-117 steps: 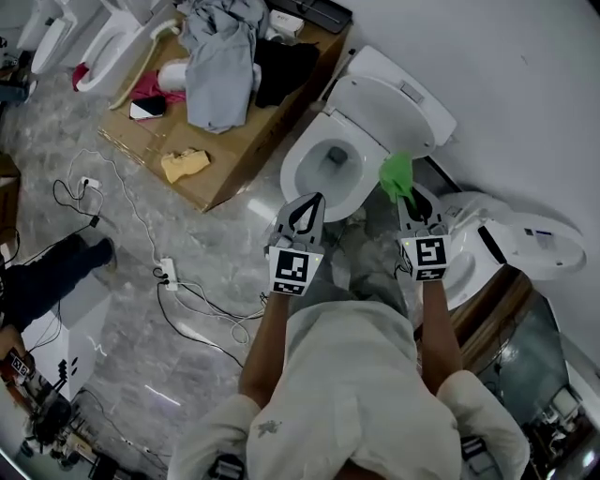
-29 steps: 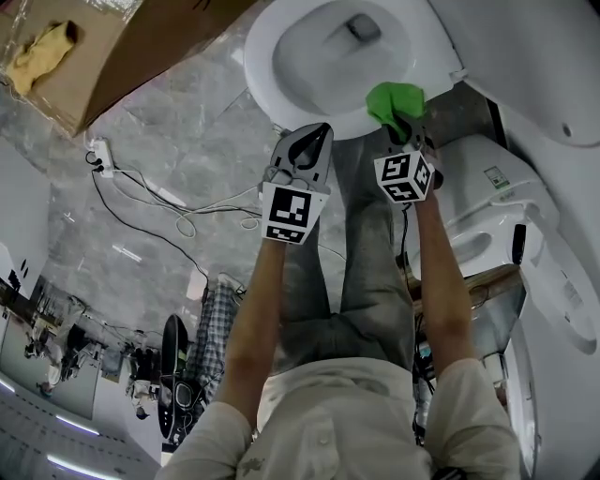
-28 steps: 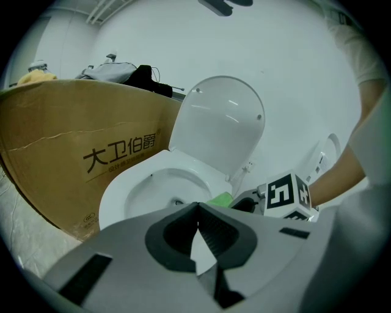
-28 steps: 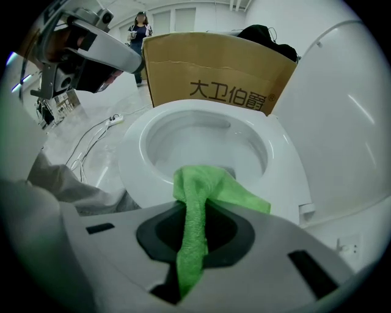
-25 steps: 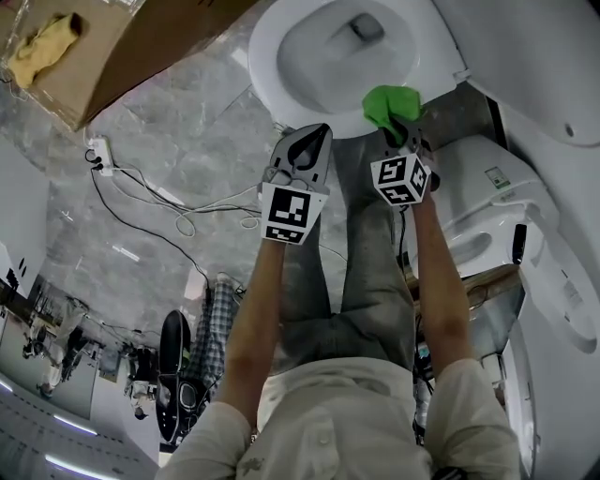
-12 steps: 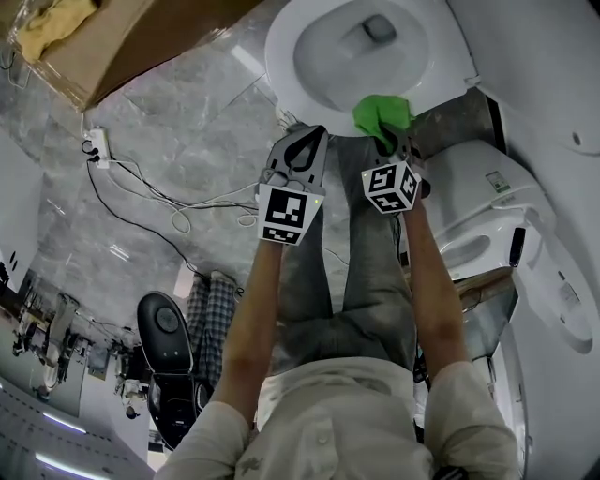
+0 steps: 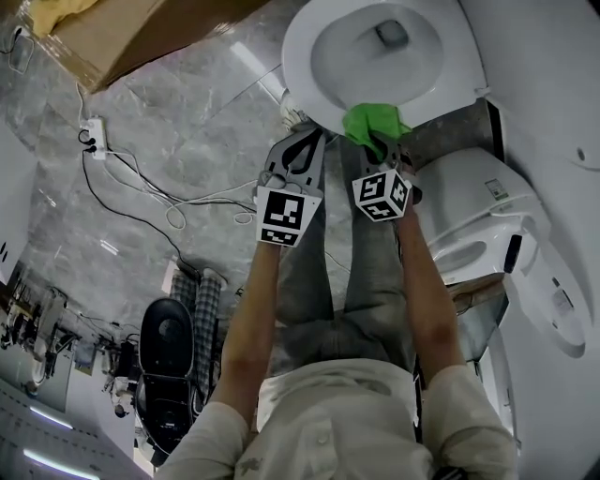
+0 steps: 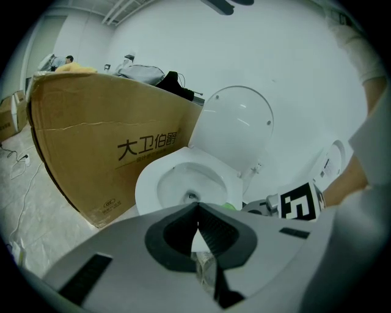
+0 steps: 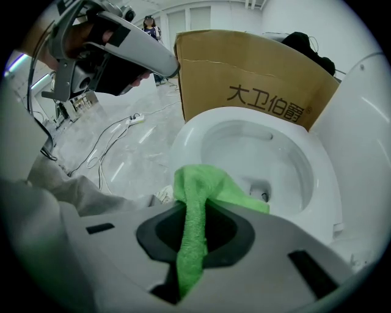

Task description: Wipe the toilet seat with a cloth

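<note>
The white toilet seat (image 7: 306, 82) rings the open bowl at the top of the head view, with its lid (image 8: 237, 129) raised. A green cloth (image 7: 369, 123) rests on the seat's near rim, and my right gripper (image 7: 382, 148) is shut on it. In the right gripper view the cloth (image 9: 200, 191) hangs between the jaws over the seat (image 9: 186, 142). My left gripper (image 7: 313, 141) hovers shut and empty just left of the cloth, in front of the seat (image 8: 151, 178). From the left gripper (image 8: 197, 211), only a sliver of the cloth (image 8: 228, 206) shows.
A large printed cardboard box (image 7: 141, 28) stands left of the toilet. A power strip with cables (image 7: 90, 131) lies on the marble floor. Another white toilet (image 7: 473, 220) sits close on the right. A dark round object (image 7: 167, 339) lies at lower left.
My right gripper has slid the green cloth along the rim from the seat's right side toward its front. The left gripper stayed shut beside it.
</note>
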